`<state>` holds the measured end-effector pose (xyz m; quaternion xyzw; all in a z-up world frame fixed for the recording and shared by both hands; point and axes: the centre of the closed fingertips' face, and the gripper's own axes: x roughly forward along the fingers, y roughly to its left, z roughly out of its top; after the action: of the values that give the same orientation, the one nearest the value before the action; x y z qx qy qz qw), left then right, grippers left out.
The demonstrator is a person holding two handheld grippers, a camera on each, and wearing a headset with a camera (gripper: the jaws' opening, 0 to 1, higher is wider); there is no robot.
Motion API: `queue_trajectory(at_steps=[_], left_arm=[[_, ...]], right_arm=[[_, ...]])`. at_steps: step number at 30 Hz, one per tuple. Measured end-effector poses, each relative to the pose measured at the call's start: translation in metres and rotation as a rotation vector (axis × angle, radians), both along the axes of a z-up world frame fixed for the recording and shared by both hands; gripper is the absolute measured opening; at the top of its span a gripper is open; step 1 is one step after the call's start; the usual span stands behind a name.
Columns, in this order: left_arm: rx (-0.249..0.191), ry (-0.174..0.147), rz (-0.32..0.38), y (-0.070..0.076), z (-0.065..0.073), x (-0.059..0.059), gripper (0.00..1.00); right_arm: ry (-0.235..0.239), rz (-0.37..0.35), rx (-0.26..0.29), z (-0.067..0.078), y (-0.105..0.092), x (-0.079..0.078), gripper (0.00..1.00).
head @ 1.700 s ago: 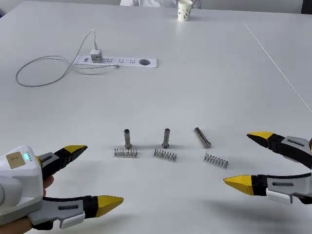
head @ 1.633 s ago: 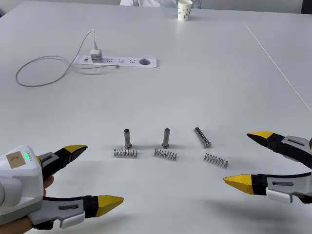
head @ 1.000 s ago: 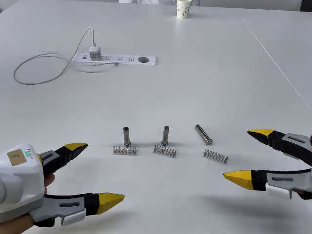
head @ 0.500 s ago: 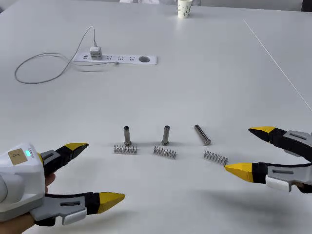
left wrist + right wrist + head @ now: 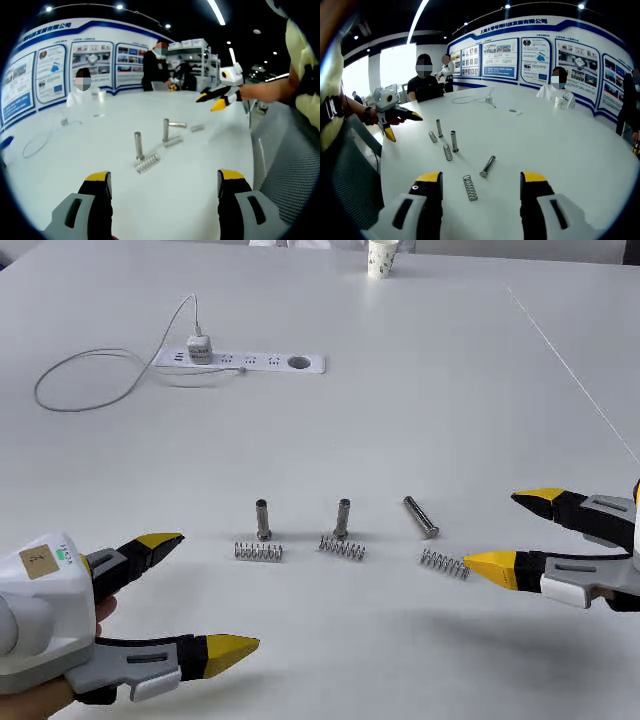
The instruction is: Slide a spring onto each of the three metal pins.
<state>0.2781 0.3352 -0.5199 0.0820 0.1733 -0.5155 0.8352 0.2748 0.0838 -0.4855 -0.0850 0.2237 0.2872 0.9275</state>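
Two metal pins stand upright on the white table, the left pin [image 5: 262,520] [image 5: 138,145] and the middle pin [image 5: 343,519] [image 5: 454,141]. The third pin [image 5: 420,518] [image 5: 487,166] lies on its side. A spring lies in front of each: left spring [image 5: 258,552], middle spring [image 5: 342,548], right spring [image 5: 444,563] [image 5: 469,187]. My right gripper [image 5: 500,530] [image 5: 481,177] is open, with its near fingertip just right of the right spring. My left gripper [image 5: 205,592] [image 5: 165,177] is open and empty, down-left of the left spring.
At the back left lies a white power strip [image 5: 240,363] with a charger and a looping cable [image 5: 80,380]. A paper cup [image 5: 381,258] stands at the far edge. People sit around the table's far side in the gripper views.
My right gripper has moved up and toward the right spring, bringing its near fingertip close beside the spring's end. The left gripper, pins and springs have stayed put.
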Motion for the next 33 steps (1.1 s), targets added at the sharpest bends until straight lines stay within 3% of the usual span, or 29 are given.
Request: queue_trajectory(at_steps=[11,33], left_arm=[[0.002,0.001,-0.003,-0.001,0.000,0.000,0.89],[-0.004,0.003,-0.004,-0.004,0.001,-0.002,0.88]], right_arm=[[0.005,-0.008,-0.052,-0.002,0.000,0.016,0.60],[0.044,-0.026,-0.092,-0.009,0.008,0.053,0.52]])
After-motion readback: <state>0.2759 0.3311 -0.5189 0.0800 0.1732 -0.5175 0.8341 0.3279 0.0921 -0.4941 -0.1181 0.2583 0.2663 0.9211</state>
